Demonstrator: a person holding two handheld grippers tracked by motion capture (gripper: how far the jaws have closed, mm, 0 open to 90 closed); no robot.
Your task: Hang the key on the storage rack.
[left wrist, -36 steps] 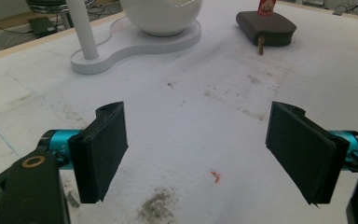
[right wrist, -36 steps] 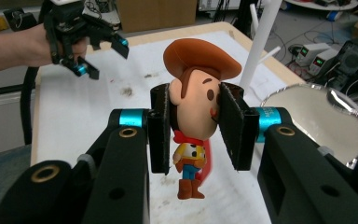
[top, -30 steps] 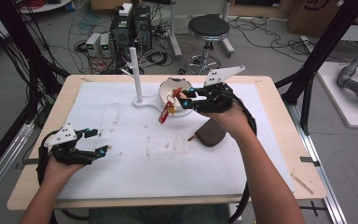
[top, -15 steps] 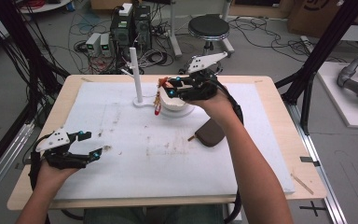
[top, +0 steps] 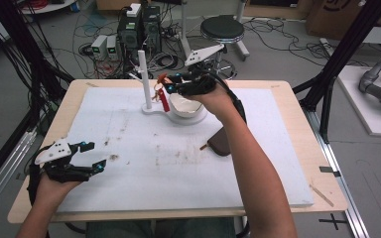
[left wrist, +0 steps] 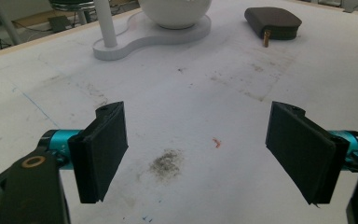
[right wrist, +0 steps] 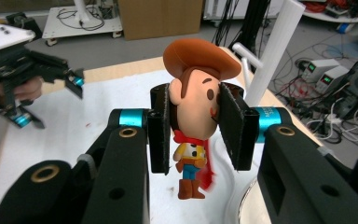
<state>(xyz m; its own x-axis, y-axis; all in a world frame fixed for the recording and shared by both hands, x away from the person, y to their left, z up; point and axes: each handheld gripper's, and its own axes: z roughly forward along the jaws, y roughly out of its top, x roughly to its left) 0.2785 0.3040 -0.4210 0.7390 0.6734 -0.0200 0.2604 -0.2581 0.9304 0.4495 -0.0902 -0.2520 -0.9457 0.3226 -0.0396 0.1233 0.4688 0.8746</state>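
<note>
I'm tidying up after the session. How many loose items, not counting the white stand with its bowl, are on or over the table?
2. A cowboy figure gripped by the right gripper above the bowl, and a dark brown pouch lying on the mat right of centre. The bowl's inside is partly hidden.

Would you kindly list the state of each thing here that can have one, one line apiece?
Cowboy figure keychain: lifted off the table, head clamped between the jaws, red strap dangling below.
Right gripper: shut on the figure's head, held near the stand's post.
Left gripper: open, nothing between the jaws, low over the table.
White stand: upright, hook bare.
White bowl: upright on the stand's base.
Brown pouch: lying flat on the table, untouched.
</note>
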